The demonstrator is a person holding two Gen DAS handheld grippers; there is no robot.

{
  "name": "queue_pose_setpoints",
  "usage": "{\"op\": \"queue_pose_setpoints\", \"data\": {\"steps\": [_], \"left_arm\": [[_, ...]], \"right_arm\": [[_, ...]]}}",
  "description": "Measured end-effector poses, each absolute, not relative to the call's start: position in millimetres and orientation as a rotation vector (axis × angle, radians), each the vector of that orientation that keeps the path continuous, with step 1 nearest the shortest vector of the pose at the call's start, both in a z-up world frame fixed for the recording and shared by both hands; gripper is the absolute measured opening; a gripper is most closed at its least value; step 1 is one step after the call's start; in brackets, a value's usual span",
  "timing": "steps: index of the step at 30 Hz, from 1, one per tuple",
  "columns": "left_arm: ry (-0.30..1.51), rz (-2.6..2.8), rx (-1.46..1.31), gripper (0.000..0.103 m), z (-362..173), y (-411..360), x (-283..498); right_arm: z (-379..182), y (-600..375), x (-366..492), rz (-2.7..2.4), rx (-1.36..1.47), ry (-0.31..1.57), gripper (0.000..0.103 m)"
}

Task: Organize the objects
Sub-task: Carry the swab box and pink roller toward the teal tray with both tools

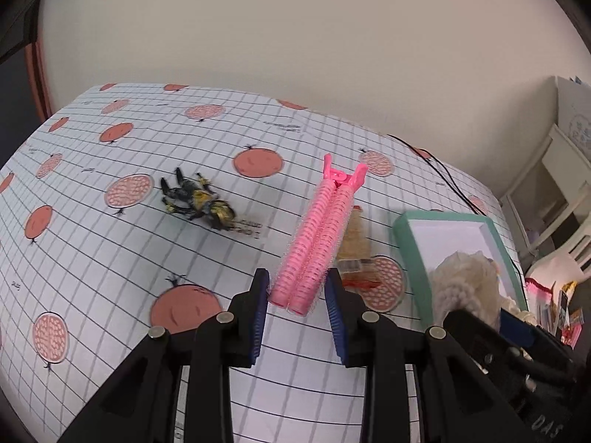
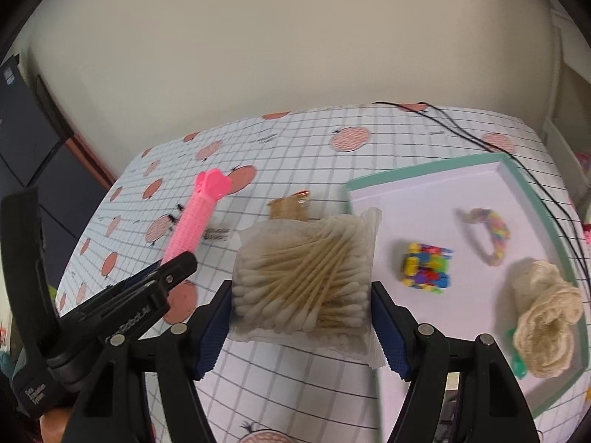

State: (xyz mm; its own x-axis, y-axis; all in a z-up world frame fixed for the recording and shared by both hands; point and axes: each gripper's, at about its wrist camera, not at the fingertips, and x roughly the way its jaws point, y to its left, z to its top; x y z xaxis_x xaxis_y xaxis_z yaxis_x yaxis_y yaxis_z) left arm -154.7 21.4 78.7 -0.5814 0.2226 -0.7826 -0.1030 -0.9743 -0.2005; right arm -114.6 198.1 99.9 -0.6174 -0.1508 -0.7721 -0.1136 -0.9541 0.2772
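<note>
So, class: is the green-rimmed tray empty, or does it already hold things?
Not empty. The tray holds a colourful block toy, a multicoloured braided loop and a cream crocheted piece; much white floor is bare.

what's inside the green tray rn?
In the green tray: a multicoloured block toy, a braided rainbow loop, a cream crochet piece. Something green pokes out under the crochet, mostly covered.

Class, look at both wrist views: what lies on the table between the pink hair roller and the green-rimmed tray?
A small tan packet lies between the pink hair roller and the green-rimmed tray. The left wrist view shows it best.
</note>
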Motion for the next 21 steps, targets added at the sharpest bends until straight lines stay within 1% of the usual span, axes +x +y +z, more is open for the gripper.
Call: {"op": "queue_pose_setpoints", "data": {"steps": [5, 14, 21], "left_arm": [[-0.18, 2.604, -1.329, 0.032, 77.4, 40.6, -150.0], [-0.108, 2.553, -1.301, 0.032, 75.9, 77.5, -138.9], [-0.091, 2.501, -1.29, 0.032, 74.8, 101.8, -130.0]], "right_arm": [[99.3, 222.8, -106.9, -2.823, 1.378, -0.476, 0.074], [93.6, 257.5, -94.8, -2.883, 1.41, -0.536, 0.074], [90.6, 280.5, -85.1, -2.919, 1.424, -0.58, 0.074]]}}
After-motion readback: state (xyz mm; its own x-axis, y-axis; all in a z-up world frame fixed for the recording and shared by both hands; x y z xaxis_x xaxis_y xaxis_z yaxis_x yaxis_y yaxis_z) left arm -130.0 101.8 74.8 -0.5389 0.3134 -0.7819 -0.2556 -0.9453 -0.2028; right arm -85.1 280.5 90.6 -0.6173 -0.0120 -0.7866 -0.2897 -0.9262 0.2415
